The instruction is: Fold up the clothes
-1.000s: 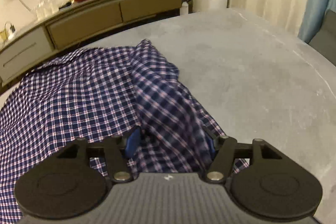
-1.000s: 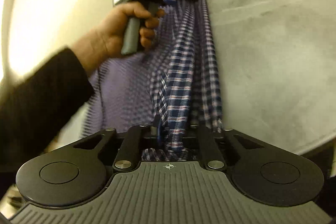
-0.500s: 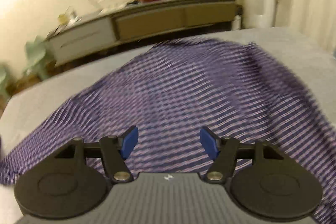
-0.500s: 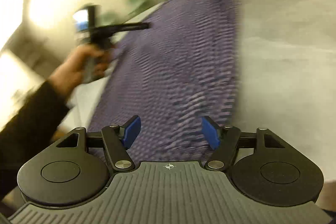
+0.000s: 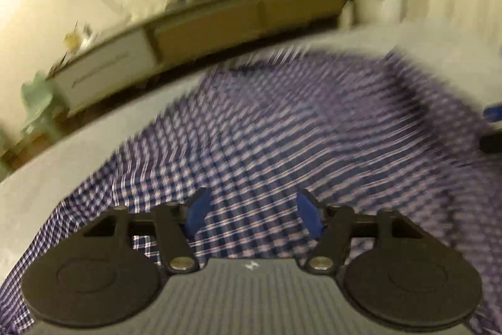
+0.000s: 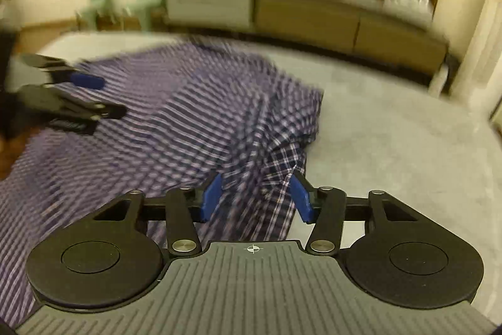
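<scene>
Shirt [image 6: 194, 115] lies spread on the grey table [image 6: 392, 121], checked, w/ a bunched ridge along its right side near the right gripper [image 6: 255, 197]. Both grippers hover over it w/ fingers apart, nothing held; left gripper [image 5: 251, 208] sits above the near hem.

Risk: grabbing only the top layer at that ridge would drag it crooked & fold the wrinkle in. Both views are blurred, so exact edges are hard to judge.

Long axis seems to run away from the cameras toward the sideboard [image 6: 307, 18]; can't tell which end is the collar.
</scene>
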